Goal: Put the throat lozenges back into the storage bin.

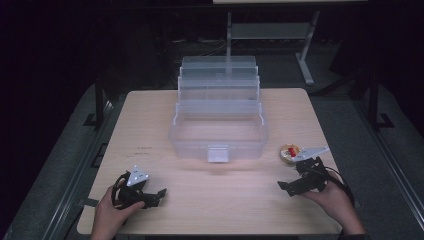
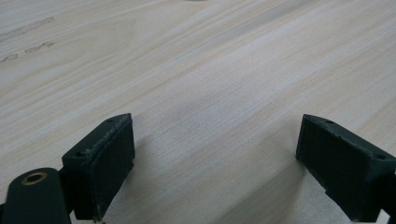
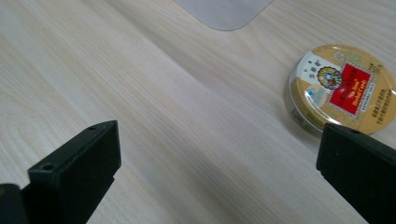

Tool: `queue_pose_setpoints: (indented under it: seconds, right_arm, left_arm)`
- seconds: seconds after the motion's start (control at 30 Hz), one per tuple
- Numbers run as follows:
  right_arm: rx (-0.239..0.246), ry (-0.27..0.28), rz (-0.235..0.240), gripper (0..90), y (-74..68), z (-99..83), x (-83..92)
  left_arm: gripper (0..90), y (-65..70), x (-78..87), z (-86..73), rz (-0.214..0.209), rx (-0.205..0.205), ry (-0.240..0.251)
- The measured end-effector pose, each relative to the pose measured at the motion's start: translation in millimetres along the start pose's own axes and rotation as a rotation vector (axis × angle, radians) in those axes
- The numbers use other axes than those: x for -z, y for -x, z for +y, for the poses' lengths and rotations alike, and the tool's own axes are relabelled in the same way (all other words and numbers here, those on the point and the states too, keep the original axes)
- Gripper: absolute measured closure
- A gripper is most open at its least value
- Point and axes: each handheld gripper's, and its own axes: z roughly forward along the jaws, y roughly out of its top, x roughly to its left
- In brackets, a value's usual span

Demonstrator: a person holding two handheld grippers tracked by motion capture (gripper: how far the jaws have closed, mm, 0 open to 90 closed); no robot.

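High view: a pale wood tabletop [image 1: 150,125] carries a clear plastic tiered organiser box [image 1: 218,112], opened with its trays stepped back toward the far edge and a latch tab on its near wall. It stands well ahead of both sets of fingers, between the two grippers. The left gripper [image 1: 159,194], held in the person's left hand [image 1: 109,215] at the near left, rests low over bare wood, its fingers [image 2: 100,163] spread wide with nothing between them; the left gripper view has only wood grain and a few faint marks ahead. The right gripper [image 1: 284,186], held in the right hand [image 1: 336,202] at the near right, also has its fingers [image 3: 74,179] spread wide and empty. A small round gold tin [image 3: 343,88] with a red label lies flat on the tabletop just ahead of the right-hand finger in the right gripper view, near it but apart. A rounded corner of the organiser box shows at that view's top edge.
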Motion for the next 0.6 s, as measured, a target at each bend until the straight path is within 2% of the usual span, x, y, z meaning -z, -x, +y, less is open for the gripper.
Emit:
queue_pose_setpoints:
  seconds: [0.6]
  right_arm:
    - [-0.044,0.002,-0.033,0.0,20.2,4.7,3.7]
  left_arm:
    - [10.7,0.0,0.0,0.0,0.0,0.0,0.0]
